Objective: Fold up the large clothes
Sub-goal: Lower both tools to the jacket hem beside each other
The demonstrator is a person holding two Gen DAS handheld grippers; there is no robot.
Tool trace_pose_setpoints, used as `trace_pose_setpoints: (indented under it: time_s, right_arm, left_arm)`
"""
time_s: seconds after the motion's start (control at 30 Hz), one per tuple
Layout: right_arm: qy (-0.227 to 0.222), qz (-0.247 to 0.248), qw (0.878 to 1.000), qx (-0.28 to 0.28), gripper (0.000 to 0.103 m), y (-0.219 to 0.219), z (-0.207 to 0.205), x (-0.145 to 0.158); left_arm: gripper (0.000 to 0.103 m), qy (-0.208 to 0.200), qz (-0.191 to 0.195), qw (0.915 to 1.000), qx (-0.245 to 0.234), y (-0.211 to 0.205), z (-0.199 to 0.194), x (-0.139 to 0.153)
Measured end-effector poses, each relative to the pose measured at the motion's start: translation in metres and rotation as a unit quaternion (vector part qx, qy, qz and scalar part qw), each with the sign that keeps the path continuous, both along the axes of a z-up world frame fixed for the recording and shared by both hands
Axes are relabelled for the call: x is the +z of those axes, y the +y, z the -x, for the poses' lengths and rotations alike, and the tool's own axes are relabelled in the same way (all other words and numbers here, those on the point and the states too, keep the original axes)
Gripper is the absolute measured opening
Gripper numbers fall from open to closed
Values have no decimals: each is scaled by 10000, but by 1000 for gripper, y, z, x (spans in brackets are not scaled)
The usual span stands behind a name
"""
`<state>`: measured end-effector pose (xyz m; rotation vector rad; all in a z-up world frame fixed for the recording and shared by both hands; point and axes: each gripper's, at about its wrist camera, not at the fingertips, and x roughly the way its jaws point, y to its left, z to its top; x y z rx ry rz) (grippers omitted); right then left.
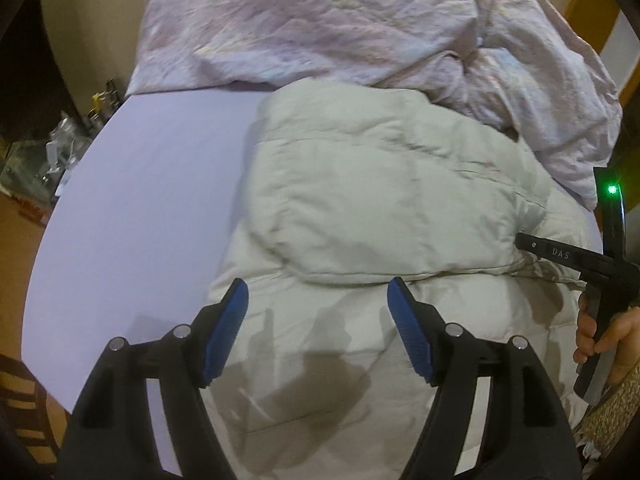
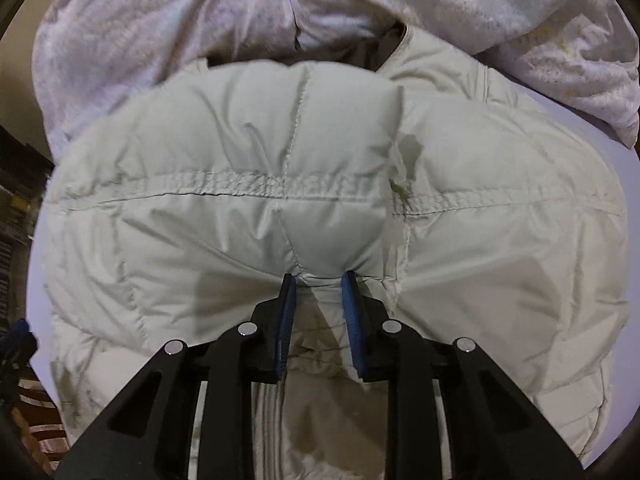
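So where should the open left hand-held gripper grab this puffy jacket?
Take the folded flap's near edge on the pale puffer jacket, coming from the near side: it lies raised between the left hand-held gripper pads.

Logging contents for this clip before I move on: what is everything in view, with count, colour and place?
puffer jacket: one, pale grey-white, quilted, lying partly folded on the bed.
crumpled bedding: one heap, pinkish-lilac, at the far end, touching the jacket.
bed sheet: one, lilac, bare stretch left of the jacket.
clutter: several items, too blurred to name, on the floor beyond the bed's left edge.
left hand-held gripper: one, black with blue pads, open above the jacket.
right hand-held gripper: one, black with blue pads, pinching a jacket fold.
right hand: one, gripping its handle.
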<state>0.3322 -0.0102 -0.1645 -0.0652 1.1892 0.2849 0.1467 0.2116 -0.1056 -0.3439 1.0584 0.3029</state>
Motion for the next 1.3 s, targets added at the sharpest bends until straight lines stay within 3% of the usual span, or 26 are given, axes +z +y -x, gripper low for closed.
trace_pose_setpoints:
  time_s: [0.17, 0.27, 0.3, 0.37, 0.4, 0.43, 0.57, 0.67, 0.87, 1.03, 1.3]
  right_arm:
    - [36, 10, 10000, -35, 24, 2, -5, -3]
    - [196, -316, 9993, -5, 27, -10, -4, 5]
    - [268, -508, 9983, -19, 32, -20, -1, 10]
    - [331, -765, 9965, -37, 55, -37, 6, 21]
    - [304, -779, 9965, -76, 78, -48, 11, 28]
    - [240, -829, 9962, -77, 81, -60, 16, 34]
    - [346, -967, 9943, -279, 81, -113, 35, 45]
    - [533, -1031, 9900, -798, 81, -172, 50, 41]
    - [969, -1376, 9695, -1780, 81, -271, 84, 26]
    - [1318, -1324, 9622, -1983, 81, -307, 112, 8]
    - [1748, -1899, 9471, -1910, 74, -325, 140, -15]
  left_arm:
    - [78, 57, 61, 9999, 116, 11, 11, -4]
    - [81, 86, 130, 9997, 165, 19, 22, -7]
    - [82, 91, 135, 9997, 167, 22, 26, -8]
    - [84, 97, 157, 9997, 164, 26, 33, -9]
    - [84, 110, 186, 9997, 142, 29, 38, -10]
    - [84, 136, 211, 9996, 127, 32, 43, -12]
    - [84, 289, 289, 9991, 113, 42, 57, -17]
    - [84, 411, 425, 9982, 116, 49, 70, -22]
    - [84, 632, 758, 9950, 148, 59, 102, -35]
    - [84, 656, 1082, 9918, 182, 59, 122, -44]
    - [77, 497, 1666, 9843, 300, 52, 149, -54]
